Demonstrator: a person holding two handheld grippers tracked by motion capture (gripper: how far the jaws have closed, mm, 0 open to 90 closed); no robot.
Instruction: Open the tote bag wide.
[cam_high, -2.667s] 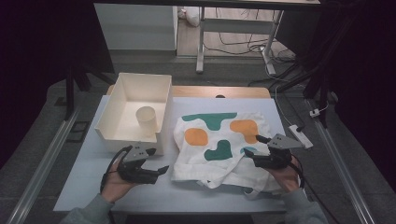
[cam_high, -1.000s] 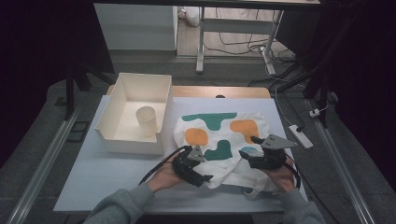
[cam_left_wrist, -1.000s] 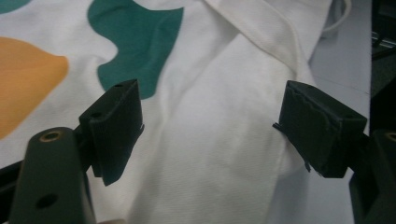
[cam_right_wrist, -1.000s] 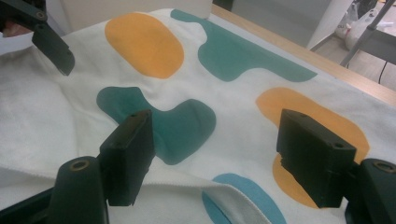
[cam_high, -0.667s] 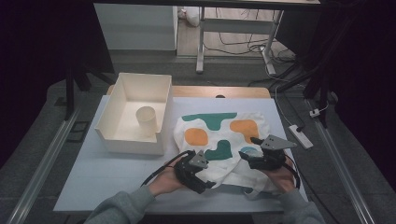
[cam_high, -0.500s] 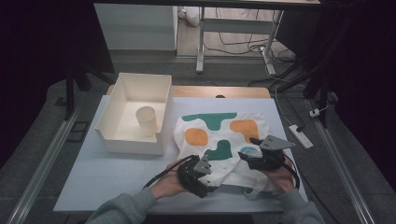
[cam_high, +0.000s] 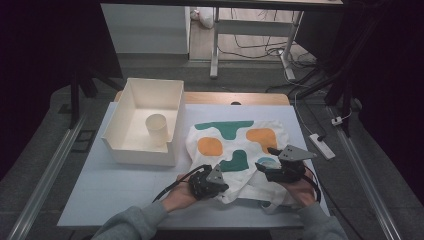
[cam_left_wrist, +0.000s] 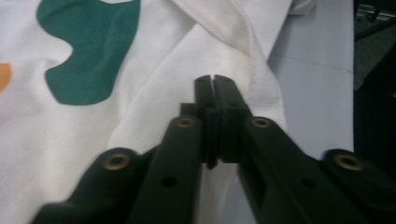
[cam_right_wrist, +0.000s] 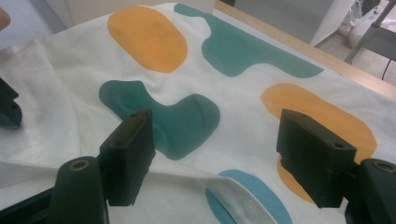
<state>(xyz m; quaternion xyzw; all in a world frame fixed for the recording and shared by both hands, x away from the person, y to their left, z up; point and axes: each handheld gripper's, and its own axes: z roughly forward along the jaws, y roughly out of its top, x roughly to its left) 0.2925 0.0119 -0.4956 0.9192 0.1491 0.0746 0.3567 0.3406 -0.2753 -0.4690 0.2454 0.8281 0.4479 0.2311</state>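
A white open box (cam_high: 125, 131) on the table's left half holds one pale cup (cam_high: 157, 128), upright near its right wall. Just right of it lies the white cloth bag (cam_high: 235, 150) with green and orange blotches; the left gripper (cam_left_wrist: 215, 81) presses down on its near edge, jaws closed, though whether fabric is pinched between them is hard to tell. The right gripper (cam_right_wrist: 212, 154) hangs wide open over the bag's near right part, whose nearest edge is hidden by the hands.

Left gripper (cam_left_wrist: 214, 81): matt black, two blocky jaws on flat linkage arms, brass-coloured pivot rivets and small round holes along the arms. Right gripper (cam_right_wrist: 215, 154): same black build, square jaw blocks, brass rivets. Each carries a grey three-cornered top plate and a trailing black cable. Person: grey sleeves (cam_high: 127, 224) on both forearms.
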